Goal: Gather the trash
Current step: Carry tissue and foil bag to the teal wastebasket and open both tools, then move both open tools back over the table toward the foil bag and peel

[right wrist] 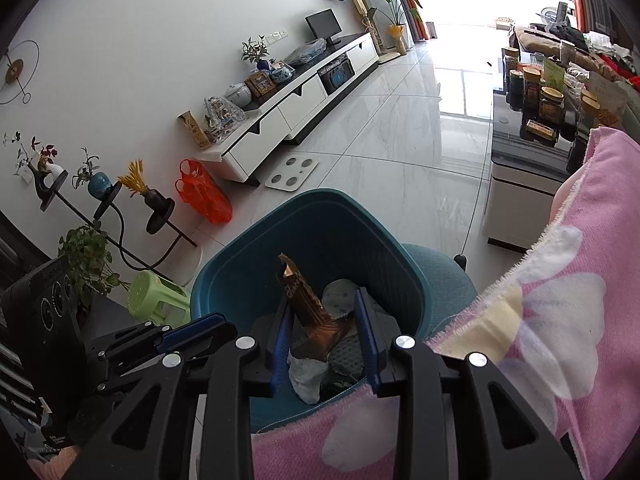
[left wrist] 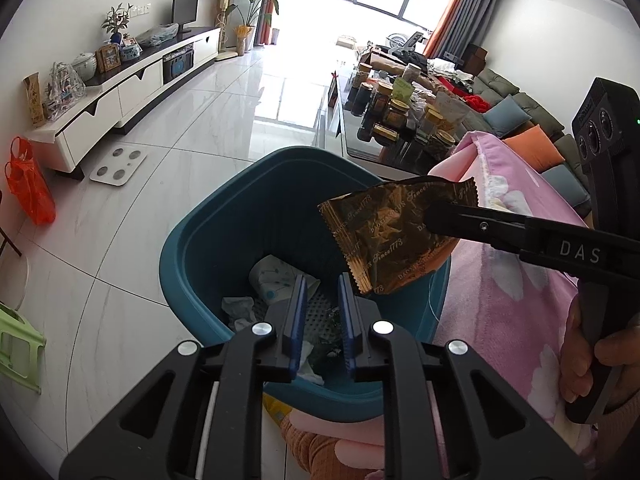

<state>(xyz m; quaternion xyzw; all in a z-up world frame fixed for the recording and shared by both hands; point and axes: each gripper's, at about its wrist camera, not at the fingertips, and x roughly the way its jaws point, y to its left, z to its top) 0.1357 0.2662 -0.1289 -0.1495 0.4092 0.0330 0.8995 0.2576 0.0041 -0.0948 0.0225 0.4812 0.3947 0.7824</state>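
A teal bin (left wrist: 200, 248) stands on the tiled floor below both grippers, with crumpled white paper (left wrist: 276, 276) inside it. Over its right side hangs a gold snack wrapper (left wrist: 380, 232), between the fingers of my right gripper (left wrist: 430, 220). In the right wrist view the wrapper (right wrist: 316, 320) stands edge-on between the blue pads of that gripper (right wrist: 322, 300), which are set apart, with a gap showing beside the right pad. My left gripper (left wrist: 322, 304) points into the bin, jaws slightly apart and nothing between them. It also shows at the left of the right wrist view (right wrist: 224, 330), beside the bin (right wrist: 224, 276).
A pink floral blanket (left wrist: 500, 280) lies against the bin's right side. A glass coffee table (left wrist: 352, 148) crowded with jars stands behind it. An orange bag (left wrist: 28, 188), a scale (left wrist: 118, 162) and a green stool (right wrist: 156, 296) sit on the floor to the left.
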